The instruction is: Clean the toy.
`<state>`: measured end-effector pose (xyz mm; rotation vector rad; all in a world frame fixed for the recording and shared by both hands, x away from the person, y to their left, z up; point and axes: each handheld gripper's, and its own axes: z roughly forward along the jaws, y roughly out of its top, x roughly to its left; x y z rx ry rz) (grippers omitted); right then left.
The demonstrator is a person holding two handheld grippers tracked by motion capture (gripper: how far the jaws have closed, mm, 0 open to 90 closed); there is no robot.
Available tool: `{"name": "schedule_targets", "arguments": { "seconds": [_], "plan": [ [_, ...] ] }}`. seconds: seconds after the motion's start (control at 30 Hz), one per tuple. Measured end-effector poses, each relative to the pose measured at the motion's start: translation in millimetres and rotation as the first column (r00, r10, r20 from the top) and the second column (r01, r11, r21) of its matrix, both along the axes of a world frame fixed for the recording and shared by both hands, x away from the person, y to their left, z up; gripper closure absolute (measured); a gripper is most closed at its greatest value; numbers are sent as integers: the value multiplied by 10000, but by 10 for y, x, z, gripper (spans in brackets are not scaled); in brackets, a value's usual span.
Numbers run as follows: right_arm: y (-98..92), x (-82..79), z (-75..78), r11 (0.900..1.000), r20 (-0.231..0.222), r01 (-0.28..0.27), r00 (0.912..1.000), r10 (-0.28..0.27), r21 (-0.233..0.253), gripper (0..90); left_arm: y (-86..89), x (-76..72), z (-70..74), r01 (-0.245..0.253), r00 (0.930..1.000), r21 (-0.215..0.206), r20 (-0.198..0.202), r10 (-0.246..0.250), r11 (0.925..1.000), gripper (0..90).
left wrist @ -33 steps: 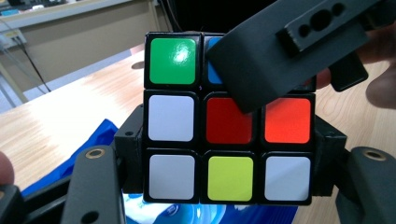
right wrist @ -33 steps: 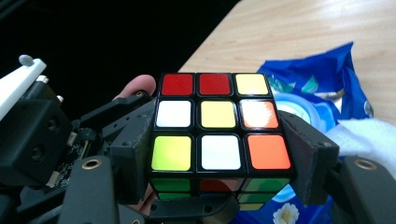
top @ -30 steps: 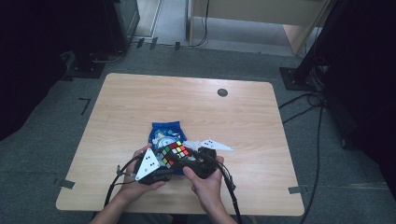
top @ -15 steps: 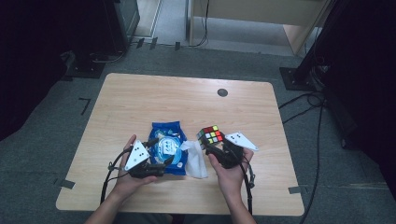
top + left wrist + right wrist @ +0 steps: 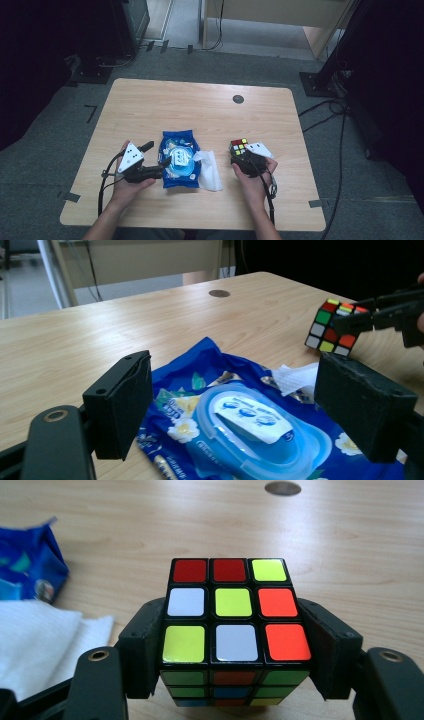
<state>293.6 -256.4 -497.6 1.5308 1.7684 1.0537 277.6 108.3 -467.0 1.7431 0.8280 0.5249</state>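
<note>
High view: the blue wipes pack (image 5: 178, 160) lies on the table (image 5: 200, 115) and serves as the landmark; a white wipe (image 5: 209, 170) trails from its right edge. The left gripper (image 5: 155, 156) sits at the pack's left edge with jaws spread apart and empty. The right gripper (image 5: 242, 155) is well to the right of the pack, clamped on the puzzle cube (image 5: 238, 146). Left gripper view: both jaws stand wide on either side of the pack's (image 5: 240, 430) plastic lid (image 5: 260, 432), gripping nothing; the cube (image 5: 334, 326) is beyond the pack, pinched by the other tool. Right gripper view: the jaws press the cube's (image 5: 232, 625) two side faces, with the pack (image 5: 27, 570) and wipe (image 5: 45, 640) off to its left. Judged step: transporting the cube clear of the pack. The next move likely calls for lowering it flat onto bare table, then releasing the jaws.
</note>
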Motion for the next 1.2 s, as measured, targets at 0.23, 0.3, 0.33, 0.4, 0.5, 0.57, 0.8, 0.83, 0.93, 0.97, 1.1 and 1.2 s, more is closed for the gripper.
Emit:
{"name": "schedule_targets", "arguments": {
  "seconds": [0.23,0.3,0.33,0.4,0.5,0.57,0.8,0.83,0.93,0.97,1.1,1.2],
  "plan": [
    [26,16,-85,9990,-24,154,9999,-155,-427,345,107,33,2,-441,9988,-50,-192,440,9990,161],
    [24,8,-93,9989,44,153,9999,-151,-432,343,136,46,1,-510,9984,-44,-244,509,9987,161],
    [27,1,-99,9989,151,216,9997,-210,-407,336,152,52,4,-546,9981,-73,-295,543,9985,161],
    [31,-14,-85,9993,336,70,9994,-58,-374,195,179,63,7,-572,9975,-179,-424,564,9982,155],
    [20,-80,43,9996,677,102,9977,-84,-261,147,218,61,7,-631,9962,-283,-625,612,9976,150],
    [-15,-127,136,9996,819,247,9964,-234,-146,146,264,50,15,-697,9949,-214,-740,680,9973,147],
    [-425,-267,311,9939,682,648,9951,-711,897,136,580,12,-43,-1121,9849,-342,-1365,1064,9931,139],
    [-508,-299,299,9939,583,708,9954,-758,840,135,619,3,-61,-1204,9830,-302,-1429,1149,9923,135],
    [-688,-380,245,9933,376,965,9944,-990,636,136,776,-46,-138,-1474,9750,-300,-1725,1401,9886,134],
    [-752,-416,222,9925,278,1015,9942,-1036,675,135,831,-64,-171,-1603,9714,-282,-1821,1527,9867,133],
    [-999,-544,122,9891,-126,1304,9915,-1298,679,135,979,-112,-241,-1862,9617,62,-2037,1835,9825,131],
    [-1156,-637,82,9877,-256,1460,9891,-1448,556,135,1098,-160,-281,-2066,9541,410,-2132,2106,9776,129]
  ]
}}
